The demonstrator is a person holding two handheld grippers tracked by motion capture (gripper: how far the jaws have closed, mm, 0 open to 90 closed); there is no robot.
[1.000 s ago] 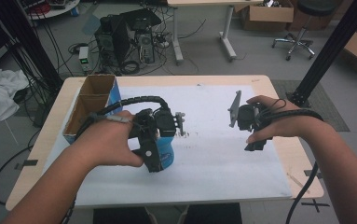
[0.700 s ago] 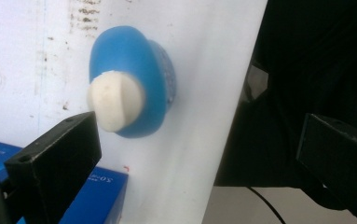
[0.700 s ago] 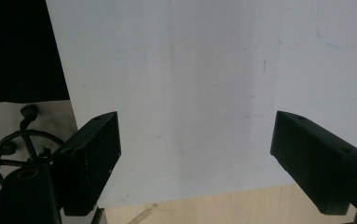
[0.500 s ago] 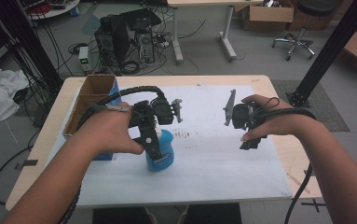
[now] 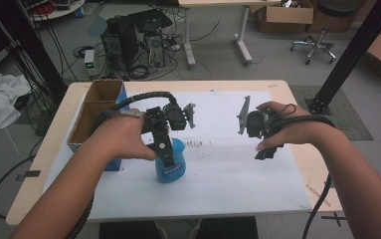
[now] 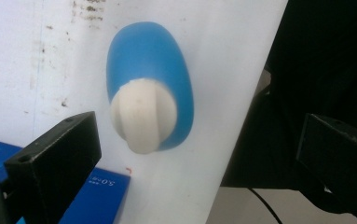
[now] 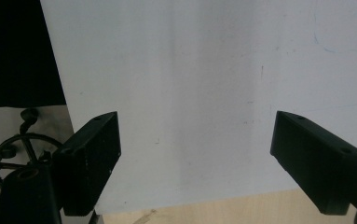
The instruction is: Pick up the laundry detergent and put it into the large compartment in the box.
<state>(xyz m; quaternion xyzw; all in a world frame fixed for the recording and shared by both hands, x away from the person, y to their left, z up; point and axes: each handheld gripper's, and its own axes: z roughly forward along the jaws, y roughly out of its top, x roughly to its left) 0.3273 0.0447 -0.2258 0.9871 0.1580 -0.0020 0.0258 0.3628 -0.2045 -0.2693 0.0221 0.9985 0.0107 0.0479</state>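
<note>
A blue bottle [image 5: 170, 164] with a white cap [image 6: 142, 114] stands upright on the white sheet [image 5: 228, 169], just beside the blue cardboard box [image 5: 96, 112]. The left gripper [image 6: 195, 154] hangs over it, jaws spread and released; the right gripper [image 7: 195, 154] hovers well apart, open and empty. The bottle appears set down, its next step not yet begun

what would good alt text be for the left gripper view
A blue plastic bottle with a white ribbed cap stands on a white paper sheet, seen from above between the open black tongs of the left gripper, which do not touch it. A blue cardboard box lies at the lower left.
</note>
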